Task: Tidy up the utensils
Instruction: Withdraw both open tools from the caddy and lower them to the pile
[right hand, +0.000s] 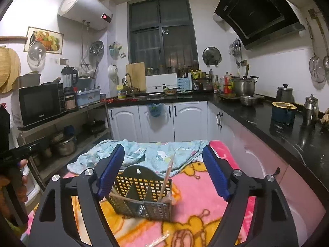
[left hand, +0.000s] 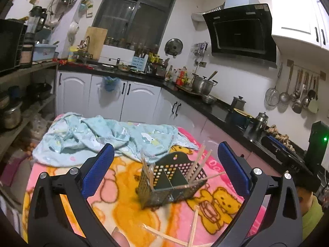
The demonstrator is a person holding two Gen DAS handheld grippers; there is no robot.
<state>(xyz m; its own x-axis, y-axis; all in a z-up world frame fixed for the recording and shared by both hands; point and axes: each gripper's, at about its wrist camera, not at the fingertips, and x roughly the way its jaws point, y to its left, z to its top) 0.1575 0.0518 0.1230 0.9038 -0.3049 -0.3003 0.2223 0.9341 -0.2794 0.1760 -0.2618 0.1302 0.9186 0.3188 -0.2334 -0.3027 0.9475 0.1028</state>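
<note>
A dark perforated utensil basket [left hand: 171, 182] with a divider stands on a pink and orange bear blanket [left hand: 115, 201]. Several wooden chopsticks [left hand: 198, 165] lean inside it. Loose chopsticks [left hand: 193, 226] lie on the blanket in front of it. My left gripper [left hand: 165, 158] is open and empty, hovering just before the basket. In the right wrist view the basket [right hand: 141, 193] holds chopsticks [right hand: 165, 182], and more chopsticks [right hand: 158, 240] lie near the bottom edge. My right gripper [right hand: 163, 175] is open and empty, with the basket between and just beyond its fingers.
A crumpled light blue cloth [left hand: 102, 135] lies on the blanket behind the basket. White cabinets [right hand: 158, 121] and a black L-shaped counter [right hand: 287, 123] with pots stand beyond. A shelf with a microwave [right hand: 41, 103] is on the left.
</note>
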